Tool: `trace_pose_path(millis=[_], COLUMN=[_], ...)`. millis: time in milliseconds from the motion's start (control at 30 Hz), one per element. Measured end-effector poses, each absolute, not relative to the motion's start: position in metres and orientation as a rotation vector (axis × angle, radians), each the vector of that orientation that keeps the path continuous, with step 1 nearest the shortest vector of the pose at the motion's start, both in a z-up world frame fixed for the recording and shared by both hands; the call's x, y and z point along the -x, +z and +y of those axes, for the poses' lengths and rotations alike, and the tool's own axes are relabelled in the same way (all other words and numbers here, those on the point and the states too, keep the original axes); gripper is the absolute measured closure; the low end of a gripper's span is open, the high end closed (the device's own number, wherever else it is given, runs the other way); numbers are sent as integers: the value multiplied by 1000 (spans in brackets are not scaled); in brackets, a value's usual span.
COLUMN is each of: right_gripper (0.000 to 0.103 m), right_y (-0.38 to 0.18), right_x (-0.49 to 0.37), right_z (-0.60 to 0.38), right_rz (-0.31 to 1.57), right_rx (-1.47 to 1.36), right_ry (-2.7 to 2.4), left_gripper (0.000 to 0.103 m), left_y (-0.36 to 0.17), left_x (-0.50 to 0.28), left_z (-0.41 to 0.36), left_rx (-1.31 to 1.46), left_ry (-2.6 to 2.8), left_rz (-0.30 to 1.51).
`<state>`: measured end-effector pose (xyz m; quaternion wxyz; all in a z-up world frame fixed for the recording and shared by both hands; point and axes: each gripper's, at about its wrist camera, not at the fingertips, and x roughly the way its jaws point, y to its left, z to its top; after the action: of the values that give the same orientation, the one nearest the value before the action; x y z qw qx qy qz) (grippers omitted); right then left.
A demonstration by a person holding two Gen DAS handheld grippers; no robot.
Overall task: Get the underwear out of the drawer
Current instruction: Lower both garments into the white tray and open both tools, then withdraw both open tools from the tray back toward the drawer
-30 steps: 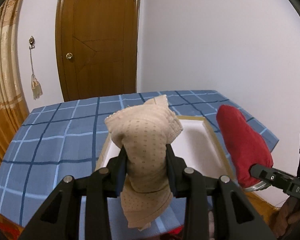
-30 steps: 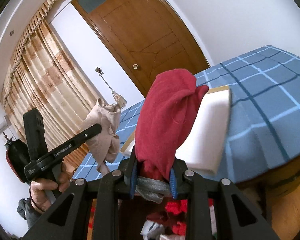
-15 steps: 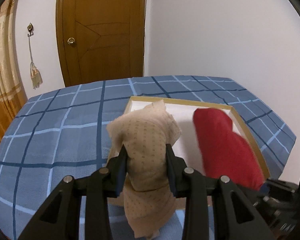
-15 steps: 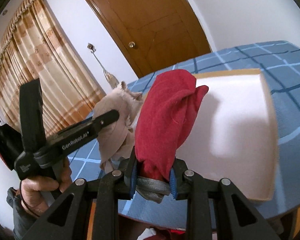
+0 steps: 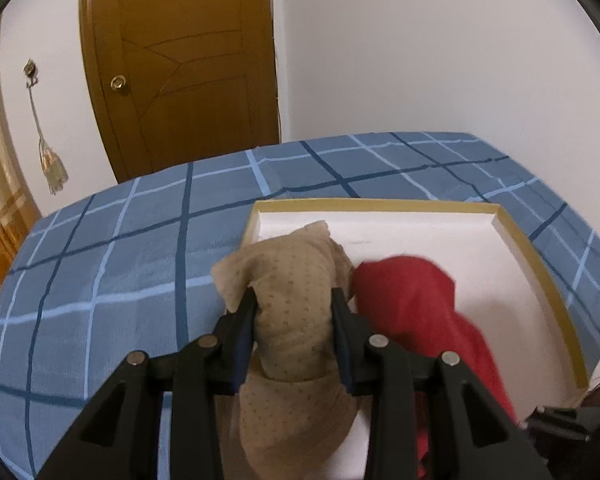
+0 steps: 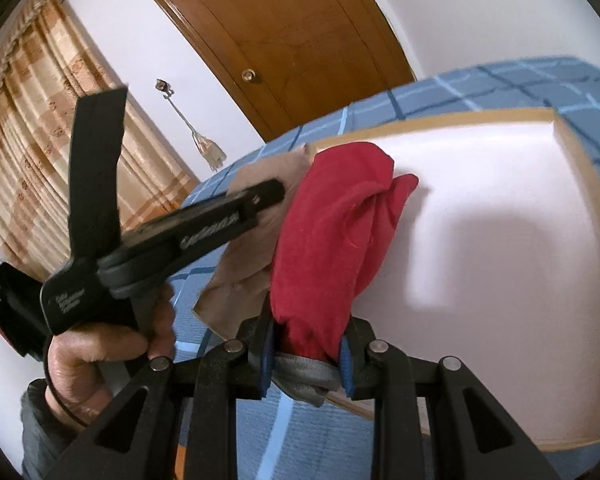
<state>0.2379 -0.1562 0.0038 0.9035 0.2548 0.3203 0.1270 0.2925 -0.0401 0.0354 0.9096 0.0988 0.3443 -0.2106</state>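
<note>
Beige dotted underwear (image 5: pixel 288 264) sits between the pads of my left gripper (image 5: pixel 294 300), whose jaws are opening slightly while the pads still touch the cloth. Its lower end hangs over the near left corner of a white tray (image 5: pixel 540 256) with a tan rim. Red underwear (image 6: pixel 332 220) with a grey waistband is pinched in my right gripper (image 6: pixel 308 332), which is shut on it. The red piece (image 5: pixel 412 292) lies against the beige one (image 6: pixel 244 276), low over the tray's (image 6: pixel 592 196) near side. One finger (image 6: pixel 236 216) of the left gripper crosses the right wrist view.
The tray lies on a bed with a blue checked cover (image 5: pixel 100 280). A brown door (image 5: pixel 180 60) and a white wall stand behind it, with curtains (image 6: pixel 40 140) at the left. A person's hand (image 6: pixel 92 360) holds the left gripper's handle.
Both grippers have moved forward and down with their underwear, from the bed's edge to low over the tray. The two pieces now hang side by side, touching.
</note>
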Motion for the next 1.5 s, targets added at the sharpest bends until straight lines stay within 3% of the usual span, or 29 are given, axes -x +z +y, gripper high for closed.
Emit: trace_pose_path(millis=[67,200,300,367,500,967,1500], right_gripper=[74,68,48,43,36,35,36], right_y=[-2,-6,-6,-4,3,29,-22], right_x=[-245,-249,-250,-247,-229,-128,-39], right_z=[-151,-146,-141,-141,-153,-198,-221], right_rz=[683,680,671,666,638,532,657], right_rx=[-538,-507,-487,-478,-515,-485,-446], right_ry=[255,222,246,258,246,242,216], left_gripper=[56,17,9,2,1,1,1], left_y=[31,30,34,41,55,43,-7], left_x=[-293,-290,-289,-286,-272,-165,-64], left_z=[-45,-42,-33,-22,-5,19,16], left_rx=[-244,-260,-242,-210,-166,-89,-108], left_ry=[-431,-403,-370,-340,-329,-384,-424], left_rz=[708,695,692,694,679,801,884])
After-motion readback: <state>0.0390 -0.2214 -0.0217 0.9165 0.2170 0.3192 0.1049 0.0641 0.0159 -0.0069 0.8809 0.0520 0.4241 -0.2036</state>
